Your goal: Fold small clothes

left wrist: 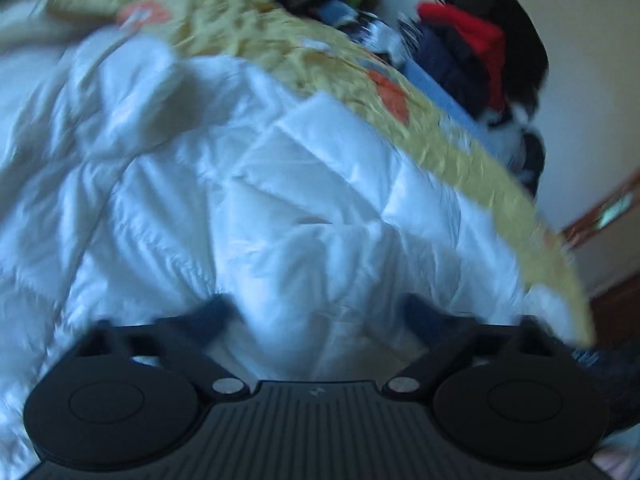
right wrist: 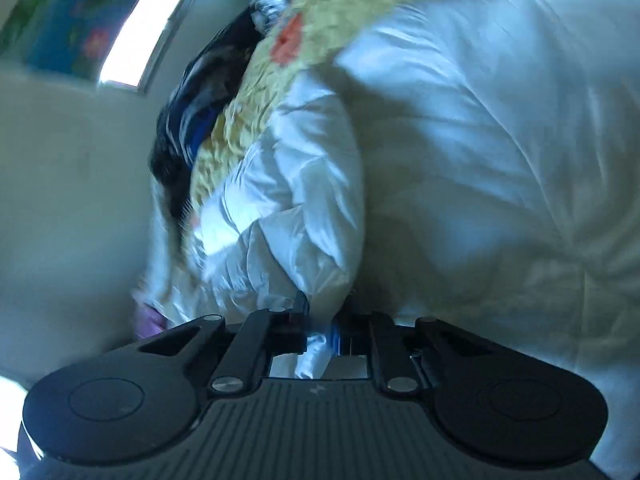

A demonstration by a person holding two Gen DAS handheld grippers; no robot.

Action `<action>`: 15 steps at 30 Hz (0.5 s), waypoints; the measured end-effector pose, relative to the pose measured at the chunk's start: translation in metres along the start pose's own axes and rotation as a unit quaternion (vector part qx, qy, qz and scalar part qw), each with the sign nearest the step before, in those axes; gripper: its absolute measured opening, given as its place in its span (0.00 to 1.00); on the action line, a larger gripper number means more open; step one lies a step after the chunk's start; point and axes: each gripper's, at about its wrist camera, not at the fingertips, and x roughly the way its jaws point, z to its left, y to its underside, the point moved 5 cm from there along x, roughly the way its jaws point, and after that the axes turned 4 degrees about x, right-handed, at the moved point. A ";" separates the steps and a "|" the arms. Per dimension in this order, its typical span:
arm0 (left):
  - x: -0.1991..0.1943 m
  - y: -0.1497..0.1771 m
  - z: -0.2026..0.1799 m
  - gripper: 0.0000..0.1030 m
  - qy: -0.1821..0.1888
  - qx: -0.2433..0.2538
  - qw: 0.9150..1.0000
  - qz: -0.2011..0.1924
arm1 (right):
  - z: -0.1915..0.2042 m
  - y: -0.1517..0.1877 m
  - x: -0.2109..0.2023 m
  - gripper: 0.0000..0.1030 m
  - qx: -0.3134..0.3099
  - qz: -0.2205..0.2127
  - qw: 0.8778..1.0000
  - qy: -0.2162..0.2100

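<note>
A white quilted garment (left wrist: 248, 184) lies crumpled across a yellow floral bedspread (left wrist: 288, 44). My left gripper (left wrist: 320, 316) is open, its two dark fingers spread wide and pressed against the white fabric, which bulges between them. In the right wrist view the same white garment (right wrist: 460, 152) fills the right side. My right gripper (right wrist: 320, 332) is shut on a fold of it, with white cloth pinched between the jaws. Both views are blurred.
A pile of dark, red and blue clothes (left wrist: 472, 52) lies at the bed's far edge. A cream wall (right wrist: 72, 184) and a bright window (right wrist: 140, 28) are to the left in the right wrist view. A wooden floor edge (left wrist: 600, 216) shows at right.
</note>
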 end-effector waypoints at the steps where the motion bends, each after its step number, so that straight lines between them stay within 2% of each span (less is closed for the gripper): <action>1: -0.001 0.003 -0.007 0.49 0.013 0.015 1.000 0.008 | 0.007 -0.003 -0.009 0.12 -0.026 -0.010 1.000 0.007; 2: -0.001 0.006 -0.014 0.49 0.030 0.024 0.999 0.019 | 0.012 -0.007 -0.015 0.11 -0.043 -0.021 0.999 0.012; 3: -0.001 0.011 -0.019 0.50 0.031 0.039 0.998 0.026 | 0.015 -0.011 -0.025 0.11 -0.063 -0.037 0.997 0.023; 5: 0.005 0.019 -0.026 0.51 0.004 0.077 0.997 0.029 | 0.010 -0.017 -0.034 0.12 -0.074 -0.051 0.995 0.046; 8: 0.009 0.023 -0.034 0.51 -0.024 0.121 0.992 -0.001 | -0.011 -0.014 -0.016 0.11 -0.057 -0.034 0.996 0.067; 11: 0.013 0.026 -0.044 0.54 -0.054 0.165 0.985 -0.009 | -0.020 -0.004 -0.005 0.11 -0.052 -0.044 0.996 0.063; 13: 0.006 0.030 -0.046 0.65 -0.064 0.183 0.981 -0.009 | -0.023 -0.004 -0.010 0.17 -0.022 -0.057 0.997 0.053; 15: -0.011 0.032 -0.045 0.72 -0.069 0.193 0.979 -0.013 | -0.024 -0.005 -0.028 0.18 -0.002 -0.085 0.995 0.051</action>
